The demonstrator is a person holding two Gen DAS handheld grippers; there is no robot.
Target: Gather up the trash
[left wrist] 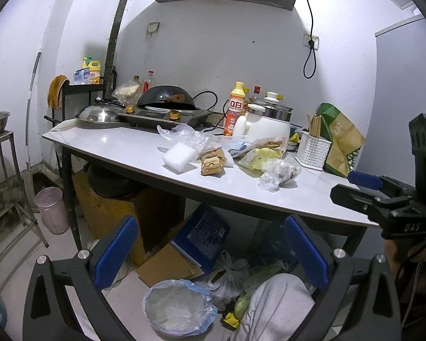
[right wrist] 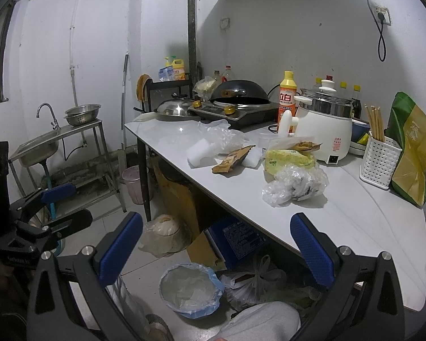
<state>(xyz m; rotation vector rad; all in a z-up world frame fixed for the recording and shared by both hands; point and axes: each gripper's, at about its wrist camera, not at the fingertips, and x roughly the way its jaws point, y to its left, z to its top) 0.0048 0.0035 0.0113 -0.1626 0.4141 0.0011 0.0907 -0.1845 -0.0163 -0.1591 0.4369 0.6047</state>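
Note:
Trash lies on the white table [left wrist: 133, 153] [right wrist: 340, 216]: a crumpled clear bag [left wrist: 279, 174] [right wrist: 296, 183], a brown wrapper [left wrist: 212, 161] [right wrist: 232, 160], a yellow packet [left wrist: 260, 157] [right wrist: 291, 157], a white foam block [left wrist: 178, 157] [right wrist: 200, 155] and a clear plastic bag [left wrist: 189, 135] [right wrist: 223, 133]. On the floor under the table stands a bin with a blue liner [left wrist: 179, 308] [right wrist: 190, 289]. My left gripper [left wrist: 213, 251] is open, held in front of the table edge. My right gripper [right wrist: 217, 248] is open too, nothing between its fingers. Each shows at the other view's edge.
A stove with a wok [left wrist: 166, 101] [right wrist: 241, 93], a white cooker [left wrist: 269, 122] [right wrist: 323, 125], a detergent bottle [left wrist: 235, 108] [right wrist: 286, 96], a chopstick basket [left wrist: 312, 149] [right wrist: 379, 159] and a green bag [left wrist: 342, 139] [right wrist: 411, 147] crowd the table. Boxes and bags lie underneath. A pink bin [left wrist: 51, 209] and sink [right wrist: 39, 147] stand left.

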